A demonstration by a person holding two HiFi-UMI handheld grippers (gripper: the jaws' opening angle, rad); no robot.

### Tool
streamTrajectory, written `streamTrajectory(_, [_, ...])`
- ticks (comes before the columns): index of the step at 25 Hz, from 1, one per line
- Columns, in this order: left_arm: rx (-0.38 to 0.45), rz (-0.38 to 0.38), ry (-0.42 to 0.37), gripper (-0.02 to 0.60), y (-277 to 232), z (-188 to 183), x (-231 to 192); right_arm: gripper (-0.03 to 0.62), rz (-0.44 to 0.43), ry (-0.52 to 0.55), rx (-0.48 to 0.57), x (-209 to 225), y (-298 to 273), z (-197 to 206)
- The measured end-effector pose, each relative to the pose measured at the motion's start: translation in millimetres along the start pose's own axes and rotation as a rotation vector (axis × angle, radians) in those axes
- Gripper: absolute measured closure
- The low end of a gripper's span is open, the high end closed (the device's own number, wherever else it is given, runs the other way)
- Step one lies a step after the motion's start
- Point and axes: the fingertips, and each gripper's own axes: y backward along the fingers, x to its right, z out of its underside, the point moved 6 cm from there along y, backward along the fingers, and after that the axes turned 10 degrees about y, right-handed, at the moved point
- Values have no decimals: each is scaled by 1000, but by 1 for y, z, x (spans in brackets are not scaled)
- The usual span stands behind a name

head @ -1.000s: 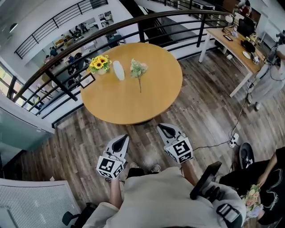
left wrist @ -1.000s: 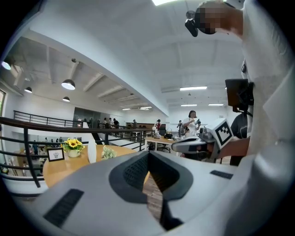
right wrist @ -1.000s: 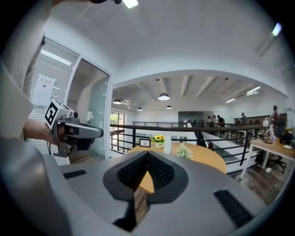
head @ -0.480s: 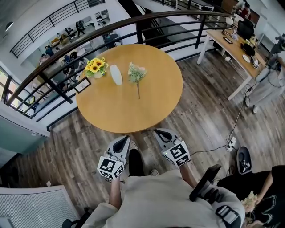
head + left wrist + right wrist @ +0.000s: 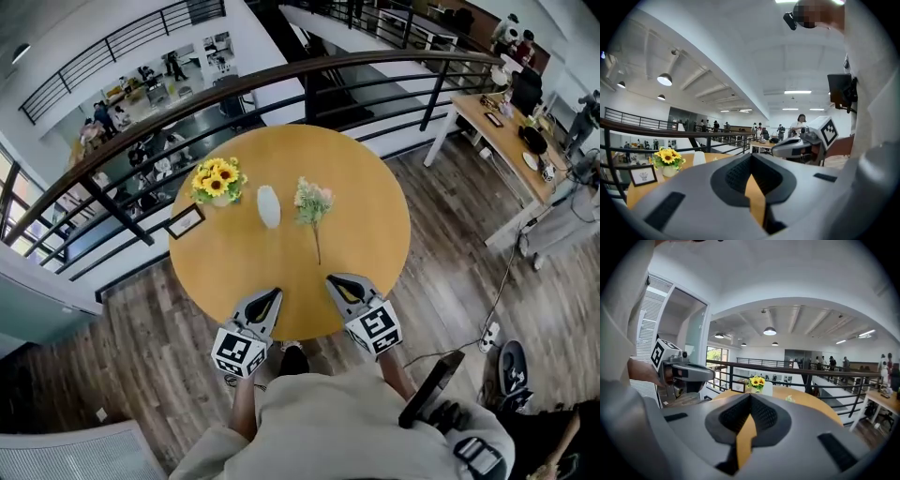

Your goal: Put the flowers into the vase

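lying flat, flowers (image 5: 313,202): stem pts twd left gripper (image 5: 274,293) & right gripper (image 5: 334,280), blooms away; jaws clenched, empty.

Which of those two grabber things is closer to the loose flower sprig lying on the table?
The right gripper. It is over the table edge, just short of the stem of the flower sprig; the left gripper is further off to the left.
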Motion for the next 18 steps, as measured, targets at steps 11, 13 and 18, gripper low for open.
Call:
streamTrajectory(11, [-11, 34, 20, 575, -36, -17, -86, 585, 32, -2, -40, 37, -79, -21])
streamTrajectory(13, [-23, 43, 38, 575, -40, -15, -88, 585, 37, -32, -67, 41, -80, -13])
streamTrajectory(18, [-65, 34, 85, 575, -46, -3, -91, 585, 20, -89, -135, 44, -78, 9])
